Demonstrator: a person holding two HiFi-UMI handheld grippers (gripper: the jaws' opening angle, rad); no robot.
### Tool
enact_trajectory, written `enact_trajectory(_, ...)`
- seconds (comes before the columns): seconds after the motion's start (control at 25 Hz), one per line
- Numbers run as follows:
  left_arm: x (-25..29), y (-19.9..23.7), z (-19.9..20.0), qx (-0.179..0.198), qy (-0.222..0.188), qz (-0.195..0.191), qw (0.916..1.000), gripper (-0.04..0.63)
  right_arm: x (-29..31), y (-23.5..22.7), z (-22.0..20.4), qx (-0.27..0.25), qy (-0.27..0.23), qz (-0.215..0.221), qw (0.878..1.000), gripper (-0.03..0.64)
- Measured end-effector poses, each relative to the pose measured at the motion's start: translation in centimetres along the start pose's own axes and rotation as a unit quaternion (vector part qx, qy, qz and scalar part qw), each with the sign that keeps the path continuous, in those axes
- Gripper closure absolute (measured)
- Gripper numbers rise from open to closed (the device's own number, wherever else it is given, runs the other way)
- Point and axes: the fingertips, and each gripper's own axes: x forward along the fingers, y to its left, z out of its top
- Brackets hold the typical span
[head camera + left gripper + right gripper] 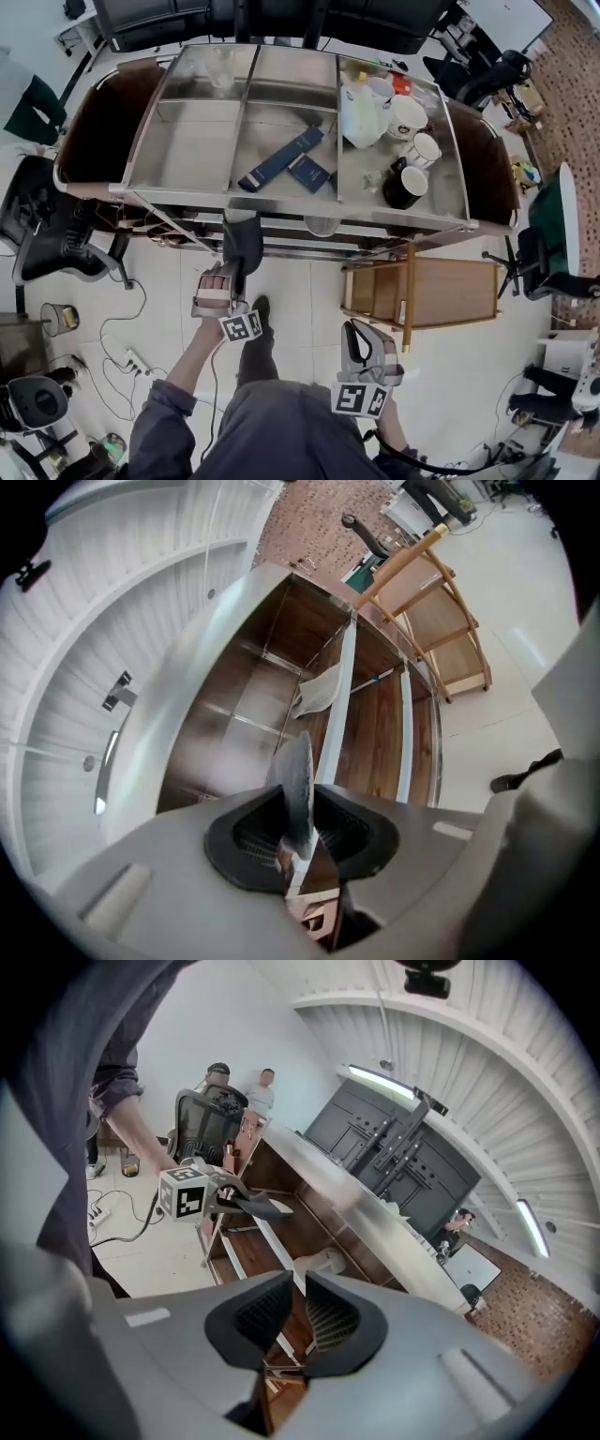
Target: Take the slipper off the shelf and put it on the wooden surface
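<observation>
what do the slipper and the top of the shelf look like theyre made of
Slipper: dark grey and matte with a slightly speckled surface, thin when seen edge-on. Probably foam or soft fabric; the look leaves it open.
Shelf top: looks like brushed stainless steel, silvery with soft, blurred reflections and raised dividing edges.

One dark slipper [242, 246], one pale slipper [322, 225], two navy boxes [279, 159] [308, 173], one black mug [405, 186].

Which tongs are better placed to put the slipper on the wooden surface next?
Left. The left tongs grip the slipper, close to the shelf. The right tongs are empty and farther from the shelf.
</observation>
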Motion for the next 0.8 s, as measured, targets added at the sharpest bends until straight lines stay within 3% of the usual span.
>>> enact_trajectory(0.2, -13.3, -4.2, 4.3, -0.009, 0.014, 0.026, 0.9995, 0.495, -10.1, 2.1, -5.5, -0.005, -0.040, -0.015, 0.999, 0.577)
enact_trajectory(0.4, -26.9, -10.8, 11.7, -0.016, 0.018, 0.064, 0.9977, 0.495, -23.0, 4.8, -15.6, -0.018, -0.067, -0.040, 0.997, 0.583)
enact_trajectory(0.52, -33.5, -15.4, 17.9, -0.026, 0.002, 0.048, 0.9985, 0.495, -30.4, 5.8, -21.6, -0.034, -0.051, -0.051, 0.997, 0.590)
enact_trajectory(0.64, -39.0, -19.7, 24.6, -0.029, -0.031, 0.013, 0.9990, 0.494, -37.3, 5.8, -25.6, -0.014, -0.037, -0.064, 0.997, 0.590)
enact_trajectory(0.8, -41.3, -22.9, 34.5, -0.007, -0.097, -0.006, 0.9952, 0.494, -42.7, 4.0, -30.4, 0.014, -0.019, -0.104, 0.994, 0.592)
